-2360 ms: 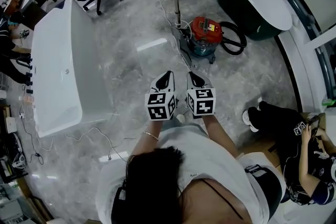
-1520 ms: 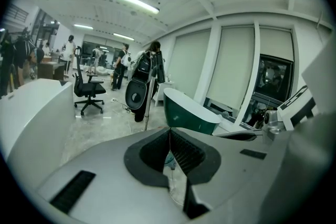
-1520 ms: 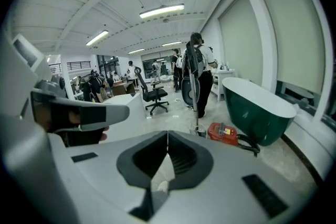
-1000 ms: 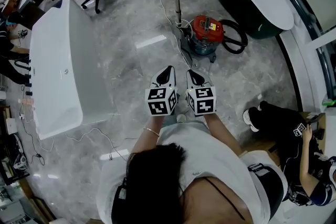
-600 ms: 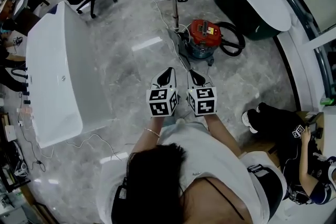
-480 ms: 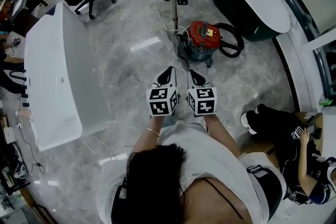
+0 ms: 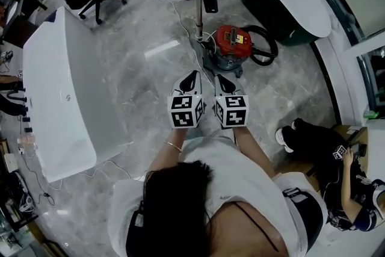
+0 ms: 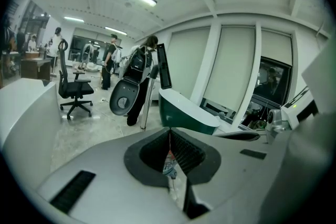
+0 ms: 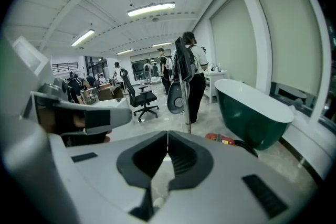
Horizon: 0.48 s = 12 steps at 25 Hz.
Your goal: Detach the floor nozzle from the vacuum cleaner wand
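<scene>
The left gripper [image 7: 192,75] and right gripper [image 7: 220,78] sit side by side, jaws pressed together, empty; the vacuum [image 7: 233,44] and upright wand [image 7: 198,14] stand ahead, untouched

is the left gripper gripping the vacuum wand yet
No, the left gripper has its jaws shut together on nothing, and the vacuum wand stands apart from it, farther along the floor.

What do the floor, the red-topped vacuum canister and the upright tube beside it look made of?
The floor: polished stone or marble-look tile, with grey veining and a bright light reflection. The canister: the red top is probably glossy plastic. The upright tube: likely metal, given its silvery sheen.
</scene>
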Tool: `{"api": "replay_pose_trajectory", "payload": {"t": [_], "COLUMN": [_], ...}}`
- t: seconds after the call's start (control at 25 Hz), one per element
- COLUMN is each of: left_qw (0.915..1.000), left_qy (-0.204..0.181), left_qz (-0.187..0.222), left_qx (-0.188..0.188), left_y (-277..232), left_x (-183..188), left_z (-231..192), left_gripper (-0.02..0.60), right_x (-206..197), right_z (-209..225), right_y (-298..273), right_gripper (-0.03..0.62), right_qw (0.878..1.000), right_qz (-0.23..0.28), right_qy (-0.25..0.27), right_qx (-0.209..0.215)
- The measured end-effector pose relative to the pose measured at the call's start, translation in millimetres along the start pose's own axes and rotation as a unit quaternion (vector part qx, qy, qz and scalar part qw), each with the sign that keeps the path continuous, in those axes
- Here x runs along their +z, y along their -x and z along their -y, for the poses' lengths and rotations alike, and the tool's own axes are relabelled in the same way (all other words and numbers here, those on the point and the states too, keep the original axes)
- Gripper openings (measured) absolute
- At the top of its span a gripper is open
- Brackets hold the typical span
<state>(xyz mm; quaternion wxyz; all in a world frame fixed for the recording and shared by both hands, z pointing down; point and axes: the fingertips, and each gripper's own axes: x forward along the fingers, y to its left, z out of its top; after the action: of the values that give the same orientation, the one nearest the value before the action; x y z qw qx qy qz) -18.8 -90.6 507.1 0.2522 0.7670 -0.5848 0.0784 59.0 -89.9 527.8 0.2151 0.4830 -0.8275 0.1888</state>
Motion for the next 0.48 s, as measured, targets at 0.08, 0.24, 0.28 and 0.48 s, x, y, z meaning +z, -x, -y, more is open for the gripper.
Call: {"api": "replay_pose_trajectory", "payload": {"t": [0.08, 0.24, 0.28, 0.48], "left_qw": [1.0000, 1.0000, 1.0000, 0.9999], "left_qy": [-0.001, -0.002, -0.002, -0.003], "left_qz": [0.001, 0.006, 0.006, -0.002], "left_qx": [-0.002, -0.005, -0.003, -0.010], "left_y": [-5, -14, -16, -23], "left_x": [5, 15, 16, 15], "left_z": [-6, -16, -19, -36], "left_gripper": [0.005, 0.005, 0.005, 0.005], "right_x": [5, 15, 17, 20], "right_z": [-2, -2, -2, -5], "right_y": [-6, -19, -23, -39], "right_gripper": [0.015, 0.015, 0.015, 0.015], "right_qw": [1.000, 1.000, 1.000, 1.000], "right_qz": [0.002, 0.007, 0.007, 0.004], "right_qy": [0.001, -0.003, -0.005, -0.015], "right_qx": [-0.001, -0.007, -0.009, -0.015]}}
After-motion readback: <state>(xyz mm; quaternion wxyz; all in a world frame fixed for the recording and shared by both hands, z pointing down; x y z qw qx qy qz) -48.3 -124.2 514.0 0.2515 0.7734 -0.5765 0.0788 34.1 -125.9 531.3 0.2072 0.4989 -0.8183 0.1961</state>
